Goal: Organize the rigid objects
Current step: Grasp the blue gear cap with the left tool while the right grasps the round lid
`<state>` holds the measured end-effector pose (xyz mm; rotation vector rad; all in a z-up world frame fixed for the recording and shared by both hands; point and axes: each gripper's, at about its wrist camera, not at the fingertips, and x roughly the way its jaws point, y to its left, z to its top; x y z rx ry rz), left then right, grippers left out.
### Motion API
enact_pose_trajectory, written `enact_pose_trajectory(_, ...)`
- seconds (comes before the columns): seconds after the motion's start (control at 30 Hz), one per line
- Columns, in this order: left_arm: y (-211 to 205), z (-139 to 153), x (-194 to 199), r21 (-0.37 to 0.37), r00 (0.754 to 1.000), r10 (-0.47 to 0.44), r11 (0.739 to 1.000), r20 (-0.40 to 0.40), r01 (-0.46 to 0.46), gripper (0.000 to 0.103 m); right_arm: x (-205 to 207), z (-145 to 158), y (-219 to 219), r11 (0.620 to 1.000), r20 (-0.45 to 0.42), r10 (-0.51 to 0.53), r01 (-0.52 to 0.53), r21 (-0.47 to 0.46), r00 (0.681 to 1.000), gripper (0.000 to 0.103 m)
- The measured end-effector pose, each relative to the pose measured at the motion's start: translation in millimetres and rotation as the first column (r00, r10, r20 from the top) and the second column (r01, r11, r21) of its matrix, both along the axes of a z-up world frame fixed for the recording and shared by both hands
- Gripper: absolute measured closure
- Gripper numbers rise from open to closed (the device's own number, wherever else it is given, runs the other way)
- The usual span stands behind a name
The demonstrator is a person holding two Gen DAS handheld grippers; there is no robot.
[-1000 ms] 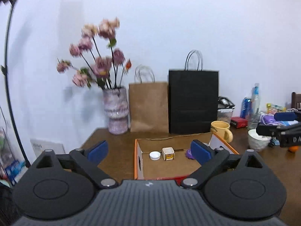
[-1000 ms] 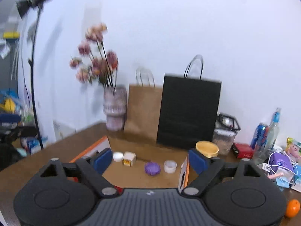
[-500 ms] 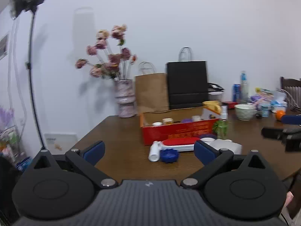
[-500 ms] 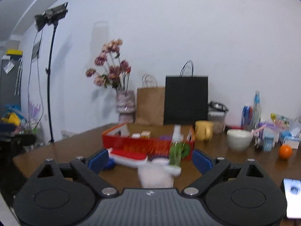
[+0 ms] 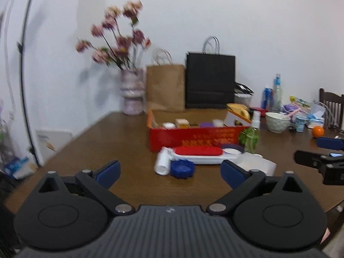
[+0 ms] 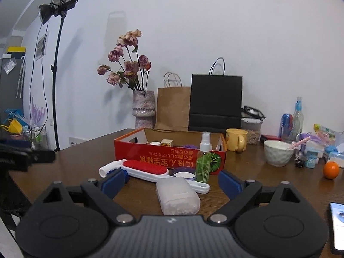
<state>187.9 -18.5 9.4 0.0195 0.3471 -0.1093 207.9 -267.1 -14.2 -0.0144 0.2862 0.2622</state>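
Observation:
A red cardboard box [image 5: 193, 138] [image 6: 169, 157] stands mid-table with several small items inside. In front of it lie a red-and-white lint brush [image 5: 196, 153] [image 6: 146, 168], a white tube [image 5: 162, 163], a blue round lid [image 5: 182, 168], a green spray bottle [image 5: 251, 135] [image 6: 203, 161] and a frosted plastic case [image 6: 177, 195]. My left gripper [image 5: 169, 172] is open and empty, back from the objects. My right gripper [image 6: 171, 181] is open and empty, its fingers either side of the plastic case. The right gripper also shows in the left wrist view [image 5: 322, 154].
A flower vase [image 6: 143, 109], a brown bag [image 6: 173, 108] and a black bag [image 6: 216, 103] stand at the back. A yellow mug [image 6: 235, 143], a white bowl [image 6: 278, 155], an orange [image 6: 331, 169], bottles and clutter lie right. A phone [image 6: 337, 228] lies near right. A light stand [image 6: 54, 81] stands left.
Both grippers have pulled back and down from above the box to the table's near edge. The loose objects in front of the box have come into view.

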Motion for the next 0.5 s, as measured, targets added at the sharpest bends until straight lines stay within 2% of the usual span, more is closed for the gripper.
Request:
enact_pose_trajectory(0.1,-8,-14,32,-0.013,0.997,-0.046,0.999,-0.055,0.045,0.017,27,-1,1,0.999,-0.034,0.04,-0.039,0.025,0.999,0.027)
enact_pose_trajectory(0.2,-17,-28,69,-0.012,0.992,-0.053,0.999,-0.11,0.052,0.021,65,-3,8,0.997,-0.071,0.074,-0.073,0.021,0.995,0.032)
enact_pose_trajectory(0.37,-26,-53,128,0.015,0.98,-0.011,1.0,-0.197,0.015,0.025,140,-12,21,0.995,-0.175,0.104,-0.104,0.01,0.979,0.034)
enact_pose_trajectory(0.5,-30,-63,151,0.016,0.975,-0.025,0.999,-0.223,0.029,0.026,190,-24,32,0.993,-0.251,0.094,-0.11,-0.051,0.963,0.034)
